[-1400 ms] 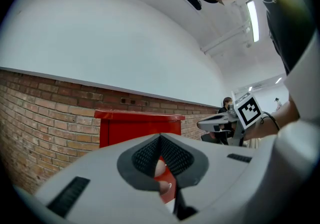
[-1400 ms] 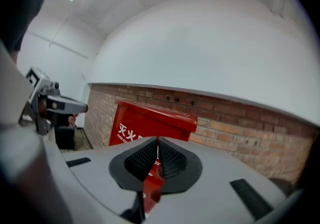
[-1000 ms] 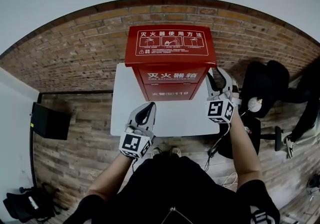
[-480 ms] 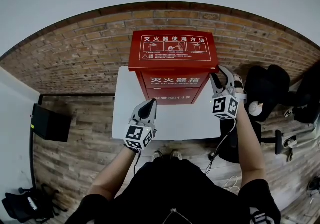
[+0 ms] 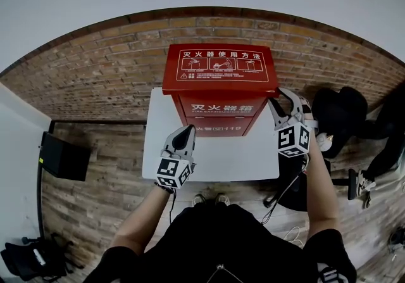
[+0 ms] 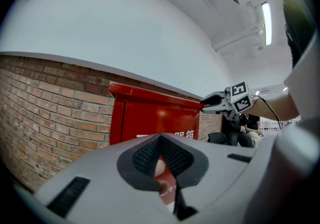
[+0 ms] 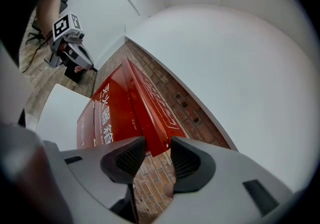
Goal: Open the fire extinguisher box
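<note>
The red fire extinguisher box (image 5: 218, 111) stands on a white table (image 5: 209, 152) against a brick wall, its lid (image 5: 219, 68) down and printed with white pictures. My right gripper (image 5: 283, 99) is open at the lid's front right corner. In the right gripper view that corner (image 7: 159, 140) sits between the two pads of the right gripper (image 7: 157, 155). My left gripper (image 5: 184, 137) is shut and empty, low over the table in front of the box's left side. The left gripper view shows the left gripper (image 6: 161, 160), behind it the box front (image 6: 160, 118).
A black chair with bags (image 5: 338, 107) stands right of the table. A black box (image 5: 63, 154) lies on the floor at left, and a black bag (image 5: 35, 259) at lower left. The floor is brick-patterned; a white wall rises behind the box.
My right gripper has moved up and to the right, from beside the box's front to the lid's front right corner. The left gripper has hardly moved.
</note>
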`<state>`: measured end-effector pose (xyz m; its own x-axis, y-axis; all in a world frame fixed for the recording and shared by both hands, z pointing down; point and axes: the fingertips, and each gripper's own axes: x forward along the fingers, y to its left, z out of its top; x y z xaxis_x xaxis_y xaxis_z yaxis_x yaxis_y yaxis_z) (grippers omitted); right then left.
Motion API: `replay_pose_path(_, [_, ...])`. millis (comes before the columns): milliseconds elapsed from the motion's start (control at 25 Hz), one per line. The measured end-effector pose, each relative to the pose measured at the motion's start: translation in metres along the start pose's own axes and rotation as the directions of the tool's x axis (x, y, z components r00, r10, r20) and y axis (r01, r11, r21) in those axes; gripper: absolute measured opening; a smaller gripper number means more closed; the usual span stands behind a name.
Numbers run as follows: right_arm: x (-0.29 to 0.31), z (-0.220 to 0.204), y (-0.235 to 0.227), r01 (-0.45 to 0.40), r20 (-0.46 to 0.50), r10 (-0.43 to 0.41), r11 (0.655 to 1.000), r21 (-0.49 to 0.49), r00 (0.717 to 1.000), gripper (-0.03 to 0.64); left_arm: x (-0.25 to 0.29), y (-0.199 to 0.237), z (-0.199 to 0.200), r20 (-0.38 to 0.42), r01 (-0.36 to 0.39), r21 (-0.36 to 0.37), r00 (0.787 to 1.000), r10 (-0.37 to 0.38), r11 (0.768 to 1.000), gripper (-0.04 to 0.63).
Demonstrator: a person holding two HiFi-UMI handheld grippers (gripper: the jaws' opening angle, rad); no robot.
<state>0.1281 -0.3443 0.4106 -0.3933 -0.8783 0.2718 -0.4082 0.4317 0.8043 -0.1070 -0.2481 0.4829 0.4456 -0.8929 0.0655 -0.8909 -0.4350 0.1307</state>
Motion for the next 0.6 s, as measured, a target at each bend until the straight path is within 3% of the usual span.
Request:
replay_pose_path(240, [-0.007,0.004,-0.004,-0.038,0.021,0.038,0.999,0.005,0.999,0.166,0.001,0.008,0.003,-0.003,-0.010,0.005,1.000,0.010,1.000,0.044])
replay_pose_path(600, [-0.015,0.024,-0.037,-0.046,0.081,0.039,0.996,0.076,0.996,0.153,0.001,-0.011,-0.015,-0.046,0.046,-0.004,0.998,-0.047,0.999,0.044])
